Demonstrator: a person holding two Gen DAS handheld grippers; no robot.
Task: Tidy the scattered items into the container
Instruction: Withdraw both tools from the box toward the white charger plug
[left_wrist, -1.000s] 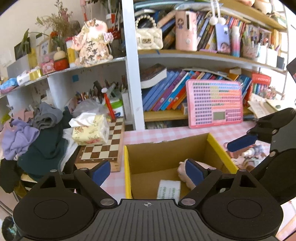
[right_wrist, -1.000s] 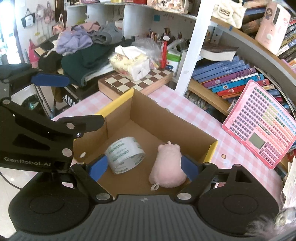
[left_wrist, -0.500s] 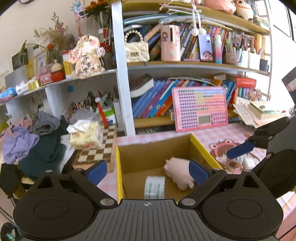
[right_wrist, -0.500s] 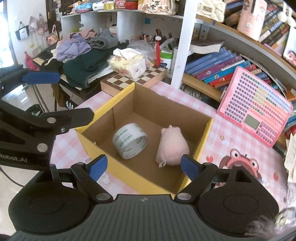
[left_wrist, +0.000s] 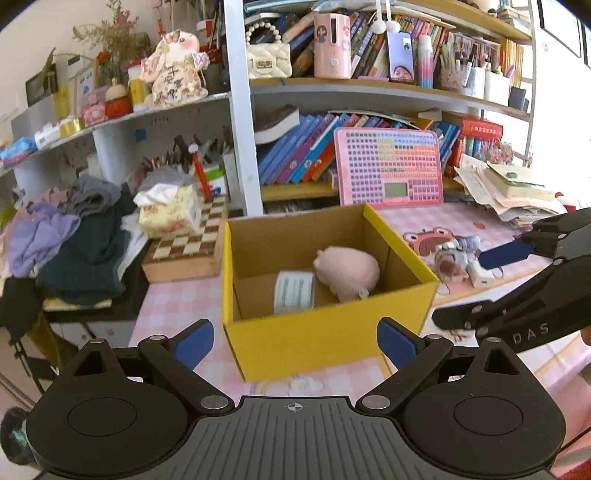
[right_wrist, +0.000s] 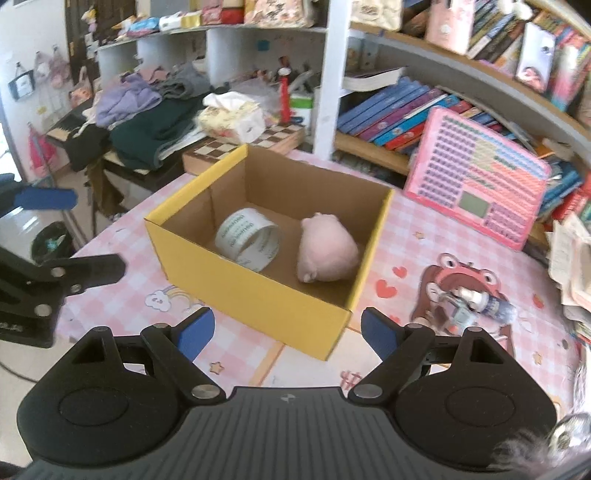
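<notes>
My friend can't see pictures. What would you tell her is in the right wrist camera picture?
A yellow cardboard box sits on a pink checked table, holding a roll of tape and a pink plush toy. The right gripper hangs open and empty in front of it. A small bottle lies on the table outside the box, to its right.

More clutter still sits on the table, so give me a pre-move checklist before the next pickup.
1. Left tongs empty, jaws apart: ok.
2. Right tongs empty, jaws apart: ok.
3. Yellow box upright, top open: ok.
4. Tape roll and pink plush inside box, room left: ok.
5. Small bottle and keychain clutter still out on the frog mat: not ok.
6. What exactly that clutter is: cannot tell, blurred.
</notes>
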